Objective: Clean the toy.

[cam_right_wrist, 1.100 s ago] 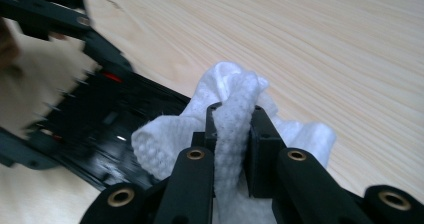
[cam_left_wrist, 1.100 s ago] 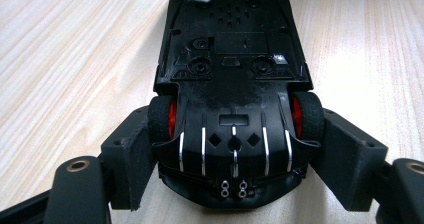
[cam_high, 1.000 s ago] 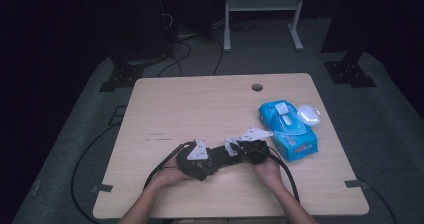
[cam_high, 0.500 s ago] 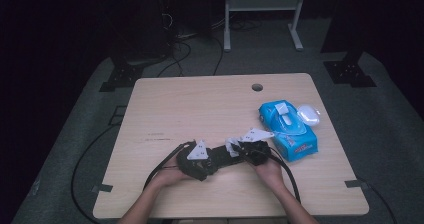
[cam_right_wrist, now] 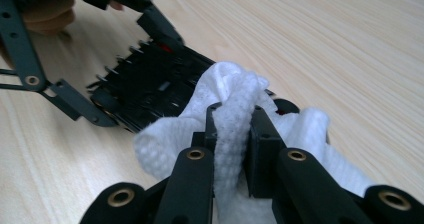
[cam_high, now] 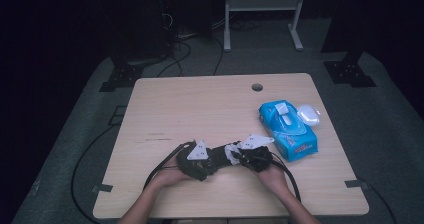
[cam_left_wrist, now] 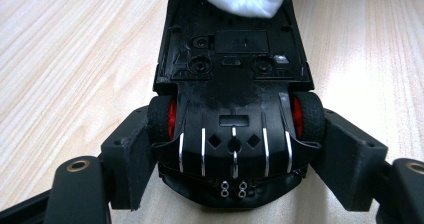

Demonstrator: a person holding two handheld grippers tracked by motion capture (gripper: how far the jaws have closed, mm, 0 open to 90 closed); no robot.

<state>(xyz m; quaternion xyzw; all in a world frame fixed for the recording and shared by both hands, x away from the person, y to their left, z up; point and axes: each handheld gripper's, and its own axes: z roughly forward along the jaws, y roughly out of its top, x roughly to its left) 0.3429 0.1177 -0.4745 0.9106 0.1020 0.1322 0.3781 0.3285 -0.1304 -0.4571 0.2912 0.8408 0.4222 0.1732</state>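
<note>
Left gripper view: left claw (cam_left_wrist: 235, 149) clamps upturned toy car (cam_left_wrist: 232, 84); right claw (cam_right_wrist: 232, 129) pinches wipe (cam_right_wrist: 240, 99) atop it.

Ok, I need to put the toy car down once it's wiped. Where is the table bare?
The table is bare across its left half and far side up to the cable hole. It is crowded near the front middle around the toy car, and at right by the wipes pack.

Wooden table (cam_high: 200, 104), grey carpet (cam_high: 390, 134), dark room
</note>
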